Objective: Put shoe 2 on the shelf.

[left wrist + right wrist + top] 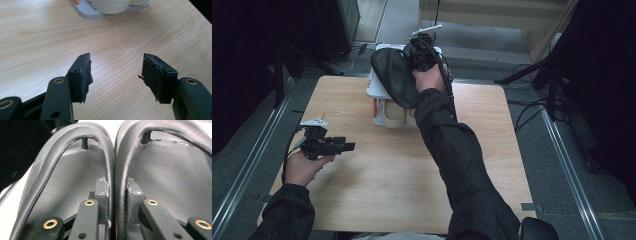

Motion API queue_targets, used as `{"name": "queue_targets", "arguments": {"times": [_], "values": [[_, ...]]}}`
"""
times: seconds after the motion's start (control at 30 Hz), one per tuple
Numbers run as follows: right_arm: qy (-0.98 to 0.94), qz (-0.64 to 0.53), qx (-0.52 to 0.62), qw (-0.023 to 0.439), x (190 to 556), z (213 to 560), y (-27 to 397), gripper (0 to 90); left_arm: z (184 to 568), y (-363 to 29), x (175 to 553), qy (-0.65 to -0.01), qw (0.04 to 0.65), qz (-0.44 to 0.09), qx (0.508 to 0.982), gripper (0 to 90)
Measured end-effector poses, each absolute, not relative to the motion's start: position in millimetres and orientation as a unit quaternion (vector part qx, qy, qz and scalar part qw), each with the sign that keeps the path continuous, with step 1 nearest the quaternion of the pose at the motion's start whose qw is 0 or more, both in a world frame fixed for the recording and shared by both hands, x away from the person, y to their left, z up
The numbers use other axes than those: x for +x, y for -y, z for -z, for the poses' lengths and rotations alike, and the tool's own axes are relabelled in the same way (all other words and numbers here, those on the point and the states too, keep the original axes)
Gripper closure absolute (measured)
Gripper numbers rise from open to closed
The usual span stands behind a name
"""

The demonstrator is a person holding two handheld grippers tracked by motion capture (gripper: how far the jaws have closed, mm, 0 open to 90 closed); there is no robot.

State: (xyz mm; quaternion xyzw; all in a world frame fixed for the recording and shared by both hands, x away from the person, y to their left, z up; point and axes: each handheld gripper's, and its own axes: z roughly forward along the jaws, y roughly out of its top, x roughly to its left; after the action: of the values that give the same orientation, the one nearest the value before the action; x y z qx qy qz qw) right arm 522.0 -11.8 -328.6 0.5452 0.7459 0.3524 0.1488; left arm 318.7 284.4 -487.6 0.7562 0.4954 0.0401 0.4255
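Observation:
A pair of black sandals (393, 76) hangs in the air over the far middle of the table, soles toward the left. My right gripper (422, 54) is shut on them. In the right gripper view the jaws pinch the two neighbouring straps (115, 170) together, with my right gripper (116, 202) between the two footbeds. Just below the sandals stands a white shoe stand (372, 89) with pale beige shoes (394, 116) on its lower level. My left gripper (343, 146) hovers low over the table's left side, open, with bare wood between the jaws of my left gripper (116, 75).
The wooden table (387, 175) has its near half bare. In the left gripper view the stand's grey base (86, 13) and a beige shoe (110, 6) lie ahead. Black stands and cables crowd the floor at the right (542, 75); metal rails run along both sides.

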Motion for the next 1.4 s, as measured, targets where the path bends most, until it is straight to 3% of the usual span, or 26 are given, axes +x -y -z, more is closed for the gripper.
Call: {"name": "queue_targets", "arguments": {"times": [0.97, 1.4], "values": [[-0.631, -0.359, 0.648, 0.228, 544.4, 346.1, -20.8, 74.6, 485.6, -266.0, 333.1, -0.469, 0.428, -0.028, 0.772, 41.2], [-0.634, -0.383, 0.64, 0.201, 540.3, 341.8, -23.0, 55.4, 485.9, -266.0, 332.5, -0.471, 0.426, -0.029, 0.772, 41.2]]}}
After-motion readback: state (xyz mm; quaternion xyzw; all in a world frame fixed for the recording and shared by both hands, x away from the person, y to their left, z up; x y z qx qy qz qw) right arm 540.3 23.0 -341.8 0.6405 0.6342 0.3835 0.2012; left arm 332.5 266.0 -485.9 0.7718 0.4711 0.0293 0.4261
